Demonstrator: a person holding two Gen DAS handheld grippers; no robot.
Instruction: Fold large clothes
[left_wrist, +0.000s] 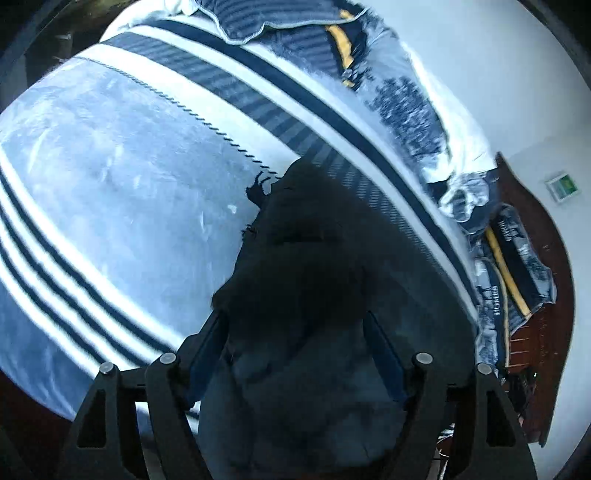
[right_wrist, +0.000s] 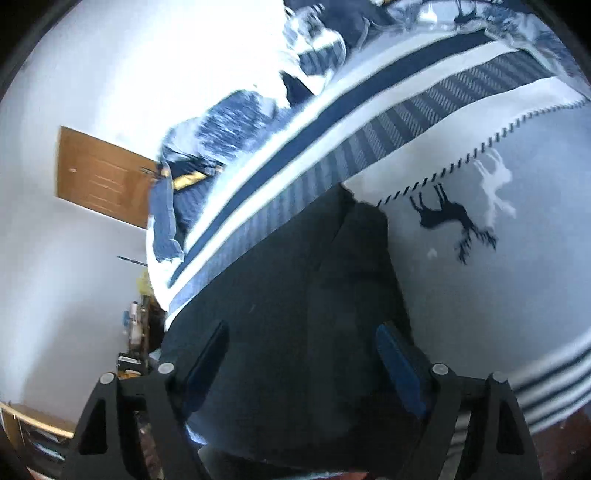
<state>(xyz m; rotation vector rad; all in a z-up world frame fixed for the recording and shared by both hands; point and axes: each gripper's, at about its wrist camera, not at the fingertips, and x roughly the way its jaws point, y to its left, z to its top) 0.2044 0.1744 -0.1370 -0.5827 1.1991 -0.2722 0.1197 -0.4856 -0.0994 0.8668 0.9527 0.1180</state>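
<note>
Left wrist view: the left gripper (left_wrist: 295, 354) at lower centre stands wide apart around a dark garment (left_wrist: 306, 266) that runs up to mid-frame over a striped blanket (left_wrist: 110, 192). Right wrist view: the right gripper (right_wrist: 303, 362), equally spread, straddles the same garment (right_wrist: 295, 295) on the blanket (right_wrist: 480, 295); whether either pinches it I cannot tell.

A bed covered by a pale blue blanket (left_wrist: 110, 177) with white and navy stripes fills most of both views; deer figures (right_wrist: 450, 218) are printed on it. Beyond the bed rise plain white walls (left_wrist: 498, 74), brightly lit. A wooden door (right_wrist: 103, 177) stands in the wall past the bed's far end. Beside the bed, dark reddish wooden flooring (left_wrist: 535, 332) shows.
</note>
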